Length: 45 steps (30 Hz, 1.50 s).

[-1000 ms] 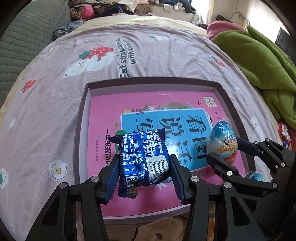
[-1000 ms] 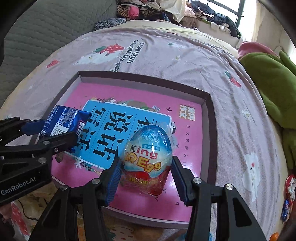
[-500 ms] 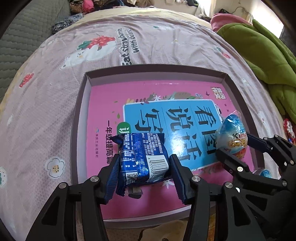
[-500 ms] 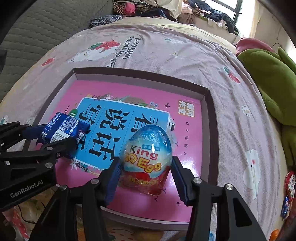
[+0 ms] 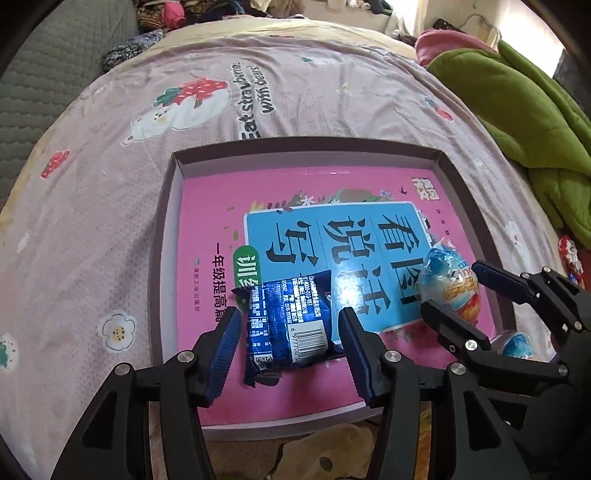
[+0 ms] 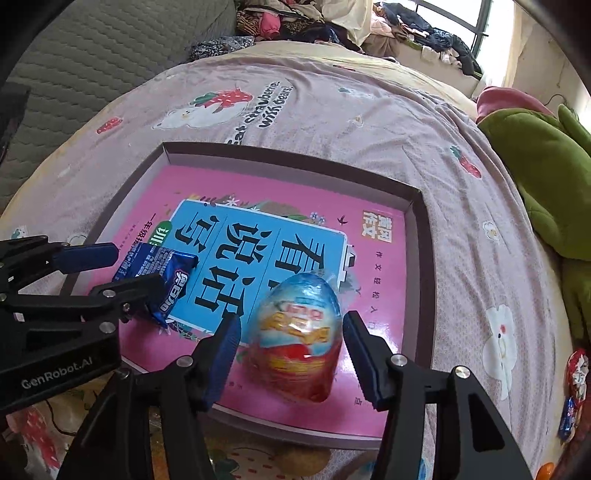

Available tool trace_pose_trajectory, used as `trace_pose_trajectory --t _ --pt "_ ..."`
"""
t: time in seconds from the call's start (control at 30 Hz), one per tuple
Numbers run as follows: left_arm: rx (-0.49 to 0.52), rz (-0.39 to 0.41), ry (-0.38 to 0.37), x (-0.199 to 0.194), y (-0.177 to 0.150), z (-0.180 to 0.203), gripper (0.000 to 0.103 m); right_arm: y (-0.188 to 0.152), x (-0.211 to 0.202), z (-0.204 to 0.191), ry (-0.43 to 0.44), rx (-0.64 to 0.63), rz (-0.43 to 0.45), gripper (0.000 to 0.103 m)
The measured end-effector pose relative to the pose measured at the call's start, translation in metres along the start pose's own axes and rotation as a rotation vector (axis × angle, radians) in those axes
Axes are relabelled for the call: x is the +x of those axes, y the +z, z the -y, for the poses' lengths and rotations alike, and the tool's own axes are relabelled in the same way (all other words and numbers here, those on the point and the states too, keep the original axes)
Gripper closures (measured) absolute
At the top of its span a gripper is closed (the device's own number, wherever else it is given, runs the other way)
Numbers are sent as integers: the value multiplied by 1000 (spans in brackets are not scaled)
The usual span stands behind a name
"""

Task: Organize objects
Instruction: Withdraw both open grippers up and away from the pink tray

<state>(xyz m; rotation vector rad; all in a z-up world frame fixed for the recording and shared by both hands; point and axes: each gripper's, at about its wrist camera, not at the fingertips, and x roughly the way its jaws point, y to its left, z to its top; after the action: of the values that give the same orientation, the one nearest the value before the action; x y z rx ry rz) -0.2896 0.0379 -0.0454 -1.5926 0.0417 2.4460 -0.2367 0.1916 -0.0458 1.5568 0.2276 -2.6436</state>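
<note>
both let go since a second ago, left gripper (image 5: 290,343) opening off the blue snack packet (image 5: 288,326), right gripper (image 6: 291,349) opening off the foil egg (image 6: 297,334) (each lying between parted pads), on the pink book (image 6: 373,258) inside the shallow box (image 6: 295,157).

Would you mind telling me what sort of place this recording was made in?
Most likely a bedroom: a bed sheet printed with bears and strawberries, a green quilt bunched beside it, and heaped clothes behind.
</note>
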Motion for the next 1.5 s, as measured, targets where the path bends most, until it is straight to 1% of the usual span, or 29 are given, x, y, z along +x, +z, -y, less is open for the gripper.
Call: trace_pose_trajectory --t 0.07,0.17,0.3,0.43,0.67,0.73,0.8,0.87,1.0,1.1,1.2,1.4,1.5 --pt "-8 4 -2 -4 0 -2 42 -1 -4 1 -4 3 4 46" --pt "-23 25 13 -17 -4 -4 42 -1 -15 4 -4 15 24 46" --pt "-40 73 15 -41 -13 -7 41 -1 -37 7 3 28 69 46" --pt "-55 80 -2 -58 -20 -10 41 -2 -61 4 9 36 103 45" --pt "-72 132 6 -94 -31 -14 40 -5 -97 -5 8 26 161 45" --pt "-67 154 18 -107 -36 -13 40 -6 -106 -7 3 27 180 44" --pt "-57 172 39 -117 -41 -12 40 -8 -113 -10 -26 18 189 42" --pt "-56 170 51 -123 -45 -12 40 -10 -121 -11 -50 19 191 42" --pt "-56 195 61 -139 -57 -9 40 -16 -139 -13 -33 34 222 42" --pt "-68 210 57 -149 -63 -9 40 -20 -149 -15 -35 33 227 41" --pt "-59 232 84 -160 -68 -5 40 -25 -160 -18 -29 37 244 41" --pt "-49 258 111 -178 -77 -1 40 -34 -180 -26 -29 28 261 41" --pt "-44 270 111 -187 -81 0 40 -38 -192 -27 -28 41 278 41"
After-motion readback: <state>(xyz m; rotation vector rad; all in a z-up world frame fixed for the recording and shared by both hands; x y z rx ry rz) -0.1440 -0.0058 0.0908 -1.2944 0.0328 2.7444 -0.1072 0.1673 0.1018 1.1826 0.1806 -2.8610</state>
